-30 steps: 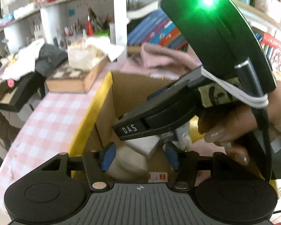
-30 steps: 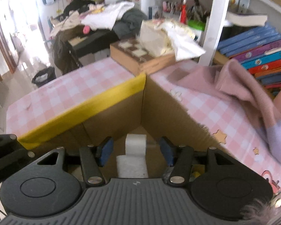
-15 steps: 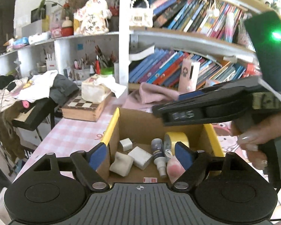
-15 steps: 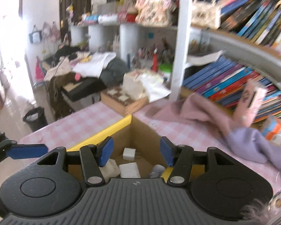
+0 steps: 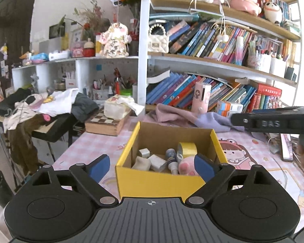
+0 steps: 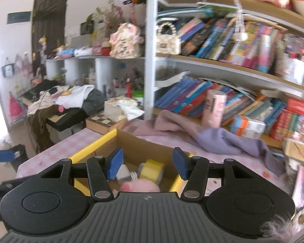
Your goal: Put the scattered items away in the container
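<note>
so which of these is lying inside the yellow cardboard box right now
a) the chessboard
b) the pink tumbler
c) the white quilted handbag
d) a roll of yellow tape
d: the roll of yellow tape sits inside the yellow cardboard box among small white blocks, while the chessboard lies on the table behind it, and the pink tumbler and white quilted handbag are at the bookshelf.

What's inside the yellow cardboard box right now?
In the yellow cardboard box: yellow tape roll, small dark-capped bottle, pink plush toy, and three whitish blocks. The front wall hides the floor near it.
</note>
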`<state>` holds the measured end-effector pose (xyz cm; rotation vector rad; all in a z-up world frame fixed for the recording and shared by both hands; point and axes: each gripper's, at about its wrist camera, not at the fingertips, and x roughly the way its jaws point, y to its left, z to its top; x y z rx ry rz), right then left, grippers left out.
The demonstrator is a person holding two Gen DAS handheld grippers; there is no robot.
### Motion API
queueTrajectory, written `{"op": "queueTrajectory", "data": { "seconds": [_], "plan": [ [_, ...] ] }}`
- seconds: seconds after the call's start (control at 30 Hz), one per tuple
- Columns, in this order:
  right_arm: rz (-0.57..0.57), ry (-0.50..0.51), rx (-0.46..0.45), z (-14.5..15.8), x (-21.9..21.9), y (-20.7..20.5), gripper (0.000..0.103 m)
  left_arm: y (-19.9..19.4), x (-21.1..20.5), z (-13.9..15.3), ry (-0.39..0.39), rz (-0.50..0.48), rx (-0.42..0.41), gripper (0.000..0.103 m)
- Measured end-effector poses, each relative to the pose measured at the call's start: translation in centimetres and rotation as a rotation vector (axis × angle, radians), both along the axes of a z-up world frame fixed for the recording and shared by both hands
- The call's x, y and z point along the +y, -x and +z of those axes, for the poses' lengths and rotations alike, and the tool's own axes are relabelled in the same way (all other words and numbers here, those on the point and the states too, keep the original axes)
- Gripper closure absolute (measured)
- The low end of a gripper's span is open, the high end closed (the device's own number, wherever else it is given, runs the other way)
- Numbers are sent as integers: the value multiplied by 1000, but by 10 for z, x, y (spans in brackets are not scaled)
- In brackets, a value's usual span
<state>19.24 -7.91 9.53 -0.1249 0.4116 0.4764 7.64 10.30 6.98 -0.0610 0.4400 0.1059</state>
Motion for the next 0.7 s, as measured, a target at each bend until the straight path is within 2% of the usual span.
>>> {"op": "queueTrajectory", "data": {
  "seconds": [0.23, 0.7],
  "plan": [
    [-94, 24, -36, -9, -28, 67, 51, 41, -12, -5, -15, -16, -8, 6],
    [-208, 79, -27, -32, -59, 144, 51, 67, -35, -11, -53, -81, 3, 3]
  ]
}}
